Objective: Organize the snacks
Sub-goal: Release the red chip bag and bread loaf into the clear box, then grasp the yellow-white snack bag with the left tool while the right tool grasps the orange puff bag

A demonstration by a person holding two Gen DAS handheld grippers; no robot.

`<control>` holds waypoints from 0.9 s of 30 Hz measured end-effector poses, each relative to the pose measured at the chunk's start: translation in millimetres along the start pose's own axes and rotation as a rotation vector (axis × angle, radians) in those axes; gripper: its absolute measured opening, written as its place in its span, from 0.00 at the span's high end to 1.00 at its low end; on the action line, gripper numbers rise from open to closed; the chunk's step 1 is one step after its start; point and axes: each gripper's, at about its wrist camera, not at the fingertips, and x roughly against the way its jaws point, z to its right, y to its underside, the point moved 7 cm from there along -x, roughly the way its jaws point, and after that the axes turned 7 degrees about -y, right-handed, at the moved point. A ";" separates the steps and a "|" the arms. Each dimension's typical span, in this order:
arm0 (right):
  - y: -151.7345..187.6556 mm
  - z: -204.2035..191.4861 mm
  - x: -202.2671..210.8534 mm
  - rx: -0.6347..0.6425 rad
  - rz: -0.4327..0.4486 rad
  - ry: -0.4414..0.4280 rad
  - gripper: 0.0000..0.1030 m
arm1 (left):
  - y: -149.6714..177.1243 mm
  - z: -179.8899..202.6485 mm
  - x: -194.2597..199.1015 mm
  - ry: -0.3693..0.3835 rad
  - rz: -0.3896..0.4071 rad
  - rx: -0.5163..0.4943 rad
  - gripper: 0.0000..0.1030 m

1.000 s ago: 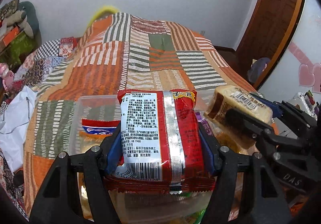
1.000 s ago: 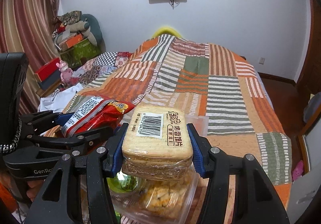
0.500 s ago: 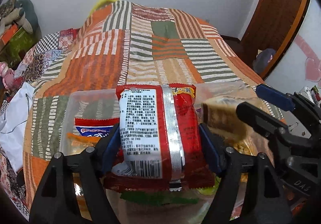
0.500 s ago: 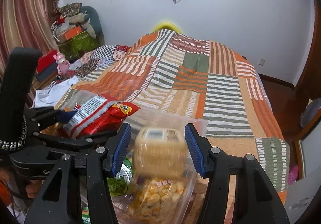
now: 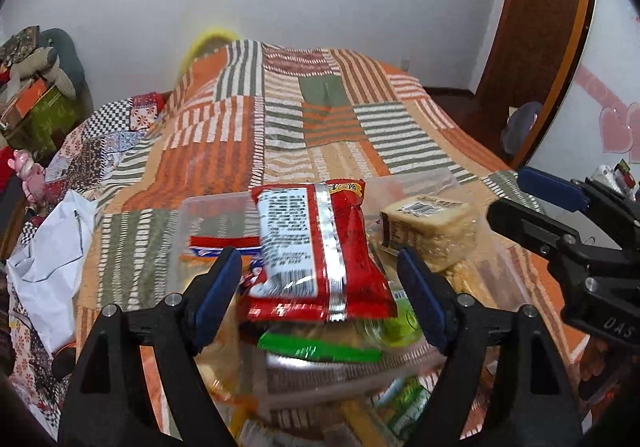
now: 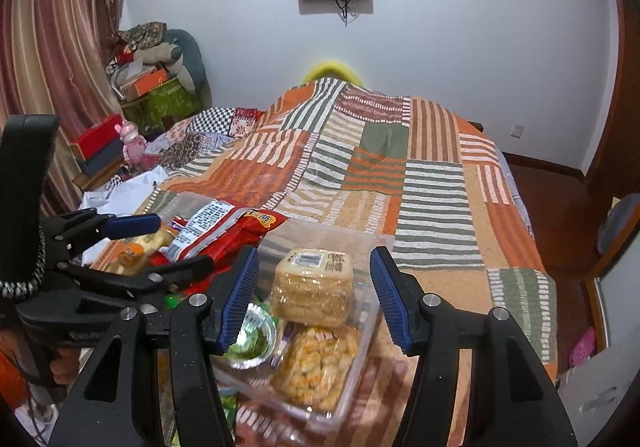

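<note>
Both grippers are hanging wide open right now: the left gripper [image 5: 320, 295] is hovering over the red crinkly foil snack packet [image 5: 316, 251], which is lying on the pile in the clear plastic storage box [image 6: 360, 331] on the striped patchwork bedspread [image 6: 400, 175]. The right gripper [image 6: 314, 297] is sitting released above the clear-wrapped stack of pale toast slices [image 6: 312, 289], resting on other snacks at the box's far right.

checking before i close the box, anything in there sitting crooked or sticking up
Yes. The red snack bag lies tilted atop the pile, poking above the clear container rim. The toast pack also stands high on other snacks. Both grippers are open.
</note>
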 end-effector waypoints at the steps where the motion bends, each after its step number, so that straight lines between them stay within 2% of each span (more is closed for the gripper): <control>1: 1.0 0.0 3.7 -0.007 0.008 -0.002 0.43 | 0.8 -1.3 5.7 0.003 0.008 0.004 0.22; 10: 16.1 -9.3 43.6 -0.009 0.049 0.002 0.42 | 24.8 -15.8 60.3 -0.008 0.068 0.012 0.16; 13: 24.3 -12.7 54.8 -0.015 0.056 -0.003 0.38 | 37.6 -19.9 71.4 -0.010 0.068 0.009 0.15; 21: 51.3 -18.8 64.6 -0.036 0.053 0.004 0.35 | 74.6 -29.0 83.3 -0.032 0.037 -0.010 0.15; 27: 70.0 -16.8 57.8 -0.071 0.028 0.011 0.35 | 106.2 -40.3 73.8 -0.023 -0.022 0.013 0.15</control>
